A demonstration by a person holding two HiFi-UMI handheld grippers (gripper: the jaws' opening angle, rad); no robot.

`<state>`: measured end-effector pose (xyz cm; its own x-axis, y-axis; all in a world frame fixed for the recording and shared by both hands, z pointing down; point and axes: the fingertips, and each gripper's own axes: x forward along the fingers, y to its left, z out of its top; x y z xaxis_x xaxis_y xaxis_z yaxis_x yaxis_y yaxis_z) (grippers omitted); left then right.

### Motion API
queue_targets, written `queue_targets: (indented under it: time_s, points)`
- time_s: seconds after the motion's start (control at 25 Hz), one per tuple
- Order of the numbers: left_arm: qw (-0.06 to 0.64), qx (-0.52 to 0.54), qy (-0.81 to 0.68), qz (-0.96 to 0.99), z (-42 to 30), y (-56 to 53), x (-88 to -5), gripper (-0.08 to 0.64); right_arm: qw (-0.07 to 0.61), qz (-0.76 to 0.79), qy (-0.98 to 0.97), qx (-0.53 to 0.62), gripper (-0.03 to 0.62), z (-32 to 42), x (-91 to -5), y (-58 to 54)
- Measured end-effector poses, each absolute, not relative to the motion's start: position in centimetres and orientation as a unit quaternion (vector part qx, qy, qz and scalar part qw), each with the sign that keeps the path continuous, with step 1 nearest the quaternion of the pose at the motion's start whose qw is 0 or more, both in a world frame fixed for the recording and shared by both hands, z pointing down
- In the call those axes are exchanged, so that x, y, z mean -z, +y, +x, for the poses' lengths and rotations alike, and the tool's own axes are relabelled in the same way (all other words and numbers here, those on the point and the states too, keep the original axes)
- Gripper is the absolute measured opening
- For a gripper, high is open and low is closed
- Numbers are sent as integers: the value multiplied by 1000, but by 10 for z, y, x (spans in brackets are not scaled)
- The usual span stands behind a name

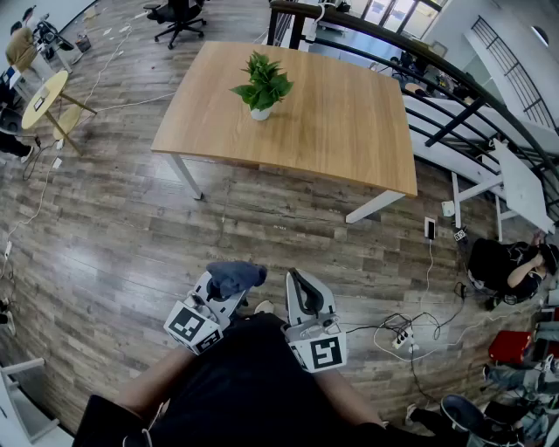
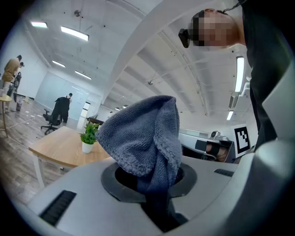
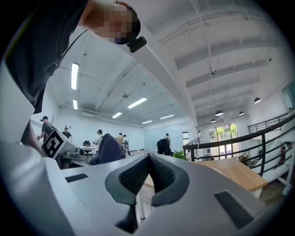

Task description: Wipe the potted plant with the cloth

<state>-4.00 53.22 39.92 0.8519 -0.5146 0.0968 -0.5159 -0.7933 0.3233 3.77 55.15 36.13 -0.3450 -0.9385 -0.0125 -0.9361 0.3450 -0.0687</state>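
Note:
A small green potted plant [image 1: 261, 85] in a white pot stands on the wooden table [image 1: 349, 131], well ahead of me. My left gripper [image 1: 225, 288] is shut on a blue-grey cloth [image 1: 235, 278], which bunches up above the jaws. The left gripper view shows the cloth [image 2: 145, 138] filling the middle, with the plant [image 2: 88, 137] small at the left behind it. My right gripper [image 1: 300, 288] is shut with nothing in it; its black pads [image 3: 138, 174] meet at the tips. Both grippers are held close to my body, far from the table.
The table stands on a wood floor. A black railing [image 1: 454, 96] runs along the right. Cables and a power strip [image 1: 403, 339] lie on the floor at my right, where a person [image 1: 511, 266] crouches. A round table [image 1: 44, 98] and an office chair [image 1: 177, 16] stand at the back left.

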Motion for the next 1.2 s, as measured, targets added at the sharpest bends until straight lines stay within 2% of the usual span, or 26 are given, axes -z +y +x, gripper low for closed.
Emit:
queue_targets:
  time_s: [0.4, 0.72, 1.0, 1.2]
  points:
    - [151, -36, -348, 925, -46, 536, -414, 94, 58, -564, 819, 84, 17, 70, -386, 567]
    - [157, -34, -345, 925, -30, 518, -413, 94, 43, -674, 736, 47, 17, 148, -383, 571]
    - [166, -21, -343, 924, -13, 459, -423, 94, 21, -686, 724, 69, 17, 178, -391, 543]
    - [176, -11, -336, 925, 5, 389, -434, 94, -9, -666, 743, 64, 17, 184, -394, 477]
